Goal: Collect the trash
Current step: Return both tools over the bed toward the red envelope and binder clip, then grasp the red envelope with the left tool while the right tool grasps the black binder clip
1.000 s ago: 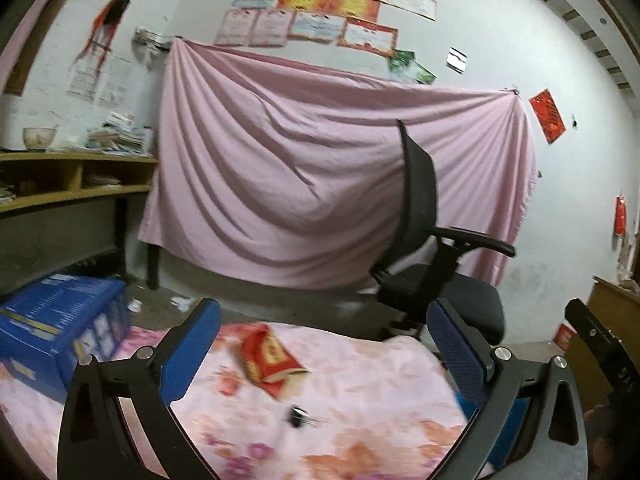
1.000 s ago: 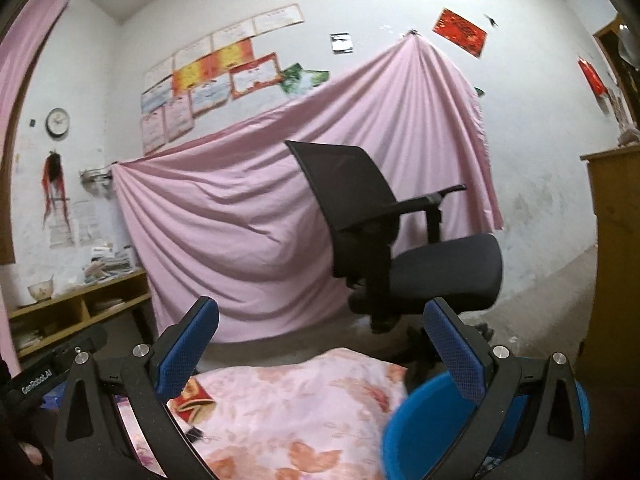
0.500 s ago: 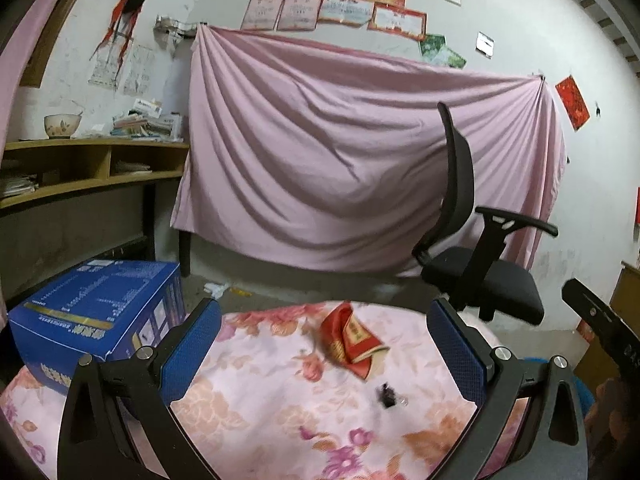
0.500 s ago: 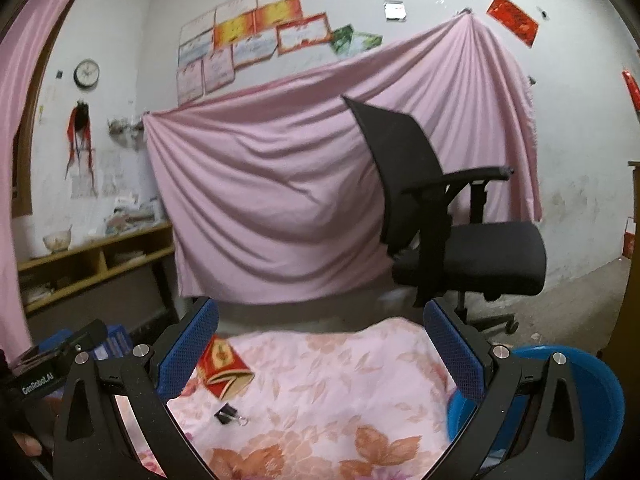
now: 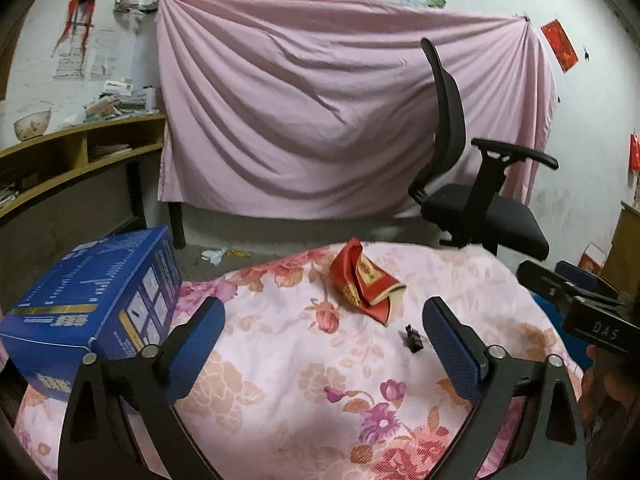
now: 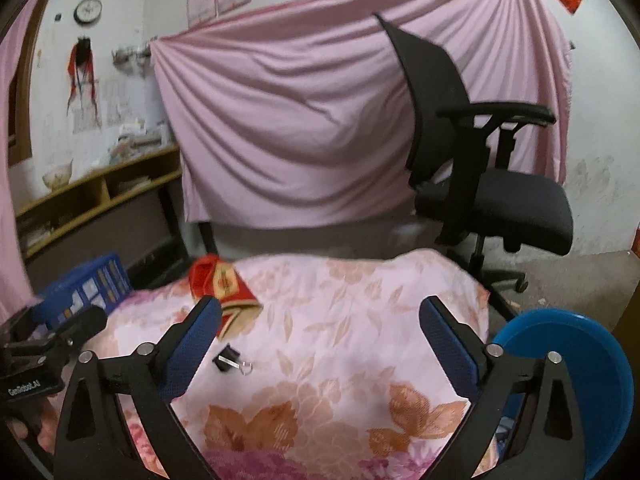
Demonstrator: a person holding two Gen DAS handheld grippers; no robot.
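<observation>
Two grippers: both hang over the flowered cloth (image 5: 280,364), nothing between either pair of fingers
Left gripper (image 5: 324,344): jaws wide apart and closing slightly, aimed at the middle of the cloth
Right gripper (image 6: 320,340): jaws wide apart and closing slightly, empty
Trash: a crumpled red packet (image 5: 366,284) lies on the cloth toward its far edge, ahead of the left gripper; a small black binder clip (image 5: 414,338) lies nearer, just beside the left gripper's right finger
Same items, right view: the red packet (image 6: 224,288) sits just past that gripper's left finger, the clip (image 6: 230,361) close beside that finger
Bin: a blue tub (image 6: 568,380) stands off the cloth's right edge, apart from the trash
Bystanders: a blue carton (image 5: 92,300) on the cloth's left; a black office chair (image 6: 480,168) before the hanging pink sheet (image 5: 320,112)
Just changed: both views have tipped down from wall and chair toward the tabletop, and both sets of jaws have begun to narrow
Meaning: the reach looks under way; nothing collected yet
Against a second ago: packet and clip sit higher and larger in frame; the carton is closer; neither item has moved on the cloth
</observation>
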